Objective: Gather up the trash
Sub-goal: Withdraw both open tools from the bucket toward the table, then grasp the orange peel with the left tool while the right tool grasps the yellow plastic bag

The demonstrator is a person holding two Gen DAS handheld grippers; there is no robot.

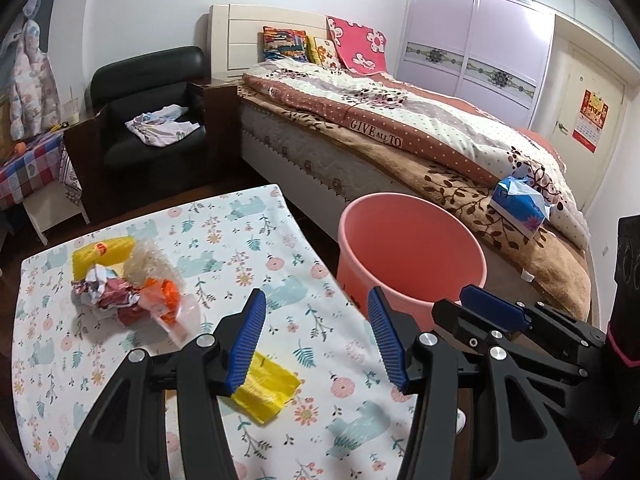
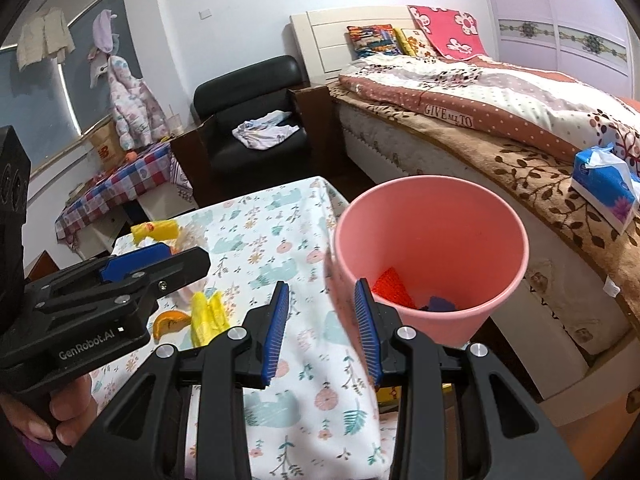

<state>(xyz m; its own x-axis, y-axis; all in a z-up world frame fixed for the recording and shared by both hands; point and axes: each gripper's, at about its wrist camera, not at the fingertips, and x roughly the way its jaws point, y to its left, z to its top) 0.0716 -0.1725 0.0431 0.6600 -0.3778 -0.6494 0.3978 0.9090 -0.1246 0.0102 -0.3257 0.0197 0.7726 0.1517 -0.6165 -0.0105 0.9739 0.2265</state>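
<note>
Bed (image 1: 420,132) fills the far side of the room, well beyond both grippers; tissue pack (image 1: 520,210) sits on its blanket edge, up and right of the L gripper. Not trash as far as I can judge, so ignoring.

Table w/ printed cloth (image 1: 224,248) lies under and ahead of both grippers. Probably the staging surface: all loose trash is on it, w/in reach of either hand.

Pink bin (image 2: 430,248) stands betw. table and bed, just ahead-right of the R gripper, rim touching or nearly touching the table edge (can't tell which). Placement makes sense, short carry from cloth to bin. Inside: a red netted piece (image 2: 390,286) and something dark blue beside it, so collection looks part done.

Trash pile (image 1: 120,280) ahead-left of the L gripper, well apart from it: yellow wrapper, crumpled paper, clear plastic, orange scrap, all bunched together. Looks heaped for easy picking.

Yellow plastic scrap (image 1: 266,390) lies flat on the cloth directly below the L gripper's left finger, partly hidden by it. Closest item; likely next pick, my guess only.

L gripper (image 1: 318,338): jaws wide, nothing betw. pads, touching nothing, hovering over cloth.

R gripper (image 2: 322,330): jaws at a narrower gap, approx. half, also empty; only cloth and bin wall seen thru the gap. In its view the L gripper sits to the left w/ the person's hand (image 2: 60,416) on the grip, and an orange peel wedge (image 2: 172,322) lies just beside the yellow scrap.
</note>
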